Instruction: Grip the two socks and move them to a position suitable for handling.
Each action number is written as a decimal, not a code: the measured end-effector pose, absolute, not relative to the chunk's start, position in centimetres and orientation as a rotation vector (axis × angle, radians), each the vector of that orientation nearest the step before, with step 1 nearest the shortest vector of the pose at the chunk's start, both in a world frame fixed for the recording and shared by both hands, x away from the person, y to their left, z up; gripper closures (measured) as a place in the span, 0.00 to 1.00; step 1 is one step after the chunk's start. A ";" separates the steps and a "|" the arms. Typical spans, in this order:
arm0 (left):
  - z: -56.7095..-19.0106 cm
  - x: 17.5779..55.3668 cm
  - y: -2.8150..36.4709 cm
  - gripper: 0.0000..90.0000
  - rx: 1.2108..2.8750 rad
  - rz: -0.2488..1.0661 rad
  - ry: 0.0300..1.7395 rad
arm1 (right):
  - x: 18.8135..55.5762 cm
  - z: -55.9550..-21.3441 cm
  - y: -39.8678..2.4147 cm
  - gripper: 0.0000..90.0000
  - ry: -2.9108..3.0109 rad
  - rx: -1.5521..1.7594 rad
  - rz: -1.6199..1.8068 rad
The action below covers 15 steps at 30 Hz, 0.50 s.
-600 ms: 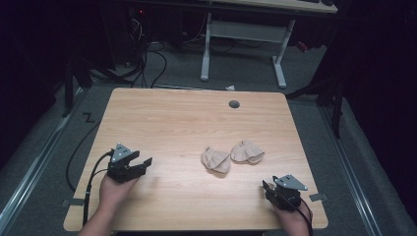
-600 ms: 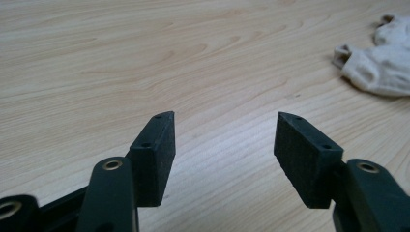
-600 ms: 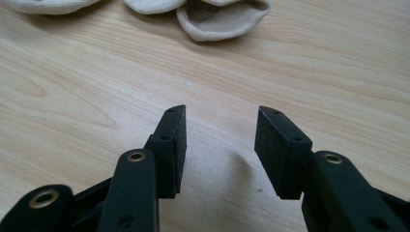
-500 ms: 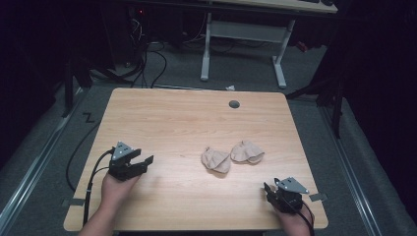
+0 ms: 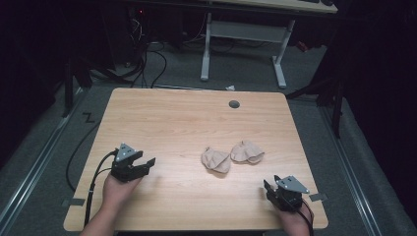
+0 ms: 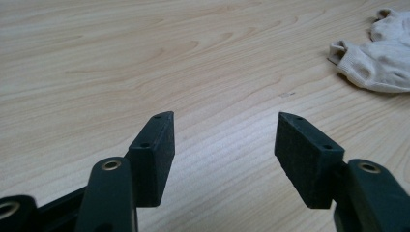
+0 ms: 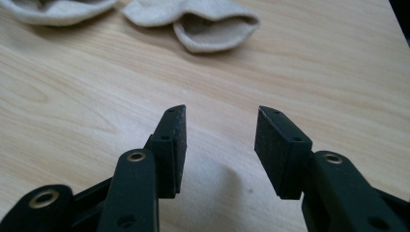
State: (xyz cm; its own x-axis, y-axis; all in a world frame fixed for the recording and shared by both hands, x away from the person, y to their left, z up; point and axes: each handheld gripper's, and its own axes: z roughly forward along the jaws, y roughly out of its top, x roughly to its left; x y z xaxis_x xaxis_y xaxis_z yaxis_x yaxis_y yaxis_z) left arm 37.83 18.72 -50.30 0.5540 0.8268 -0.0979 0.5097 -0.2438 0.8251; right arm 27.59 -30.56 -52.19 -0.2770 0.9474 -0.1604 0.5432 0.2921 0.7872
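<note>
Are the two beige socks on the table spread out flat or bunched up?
Bunched up. The left sock and the right sock each lie as a crumpled lump on the table, with the right sock's cuff gaping open.

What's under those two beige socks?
Bare wooden table shows around both socks. Whatever lies directly beneath them is covered; no edge of anything peeks out.

Two black handheld grippers, left gripper [image 5: 147, 162] and right gripper [image 5: 267, 186], each with grey triangular top plate, trailing black cable, brass-ringed screws.
</note>
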 end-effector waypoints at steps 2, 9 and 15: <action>-50.2 37.6 18.8 0.44 1.908 0.454 1.085 | 27.7 -52.1 -30.2 0.60 1.932 1.311 0.829; -50.3 37.0 18.4 0.44 1.926 0.486 1.054 | 28.3 -51.7 -30.0 0.58 1.950 1.300 0.866; -50.5 36.3 18.8 0.42 1.943 0.519 1.059 | 29.4 -50.4 -28.9 0.57 1.982 1.305 0.977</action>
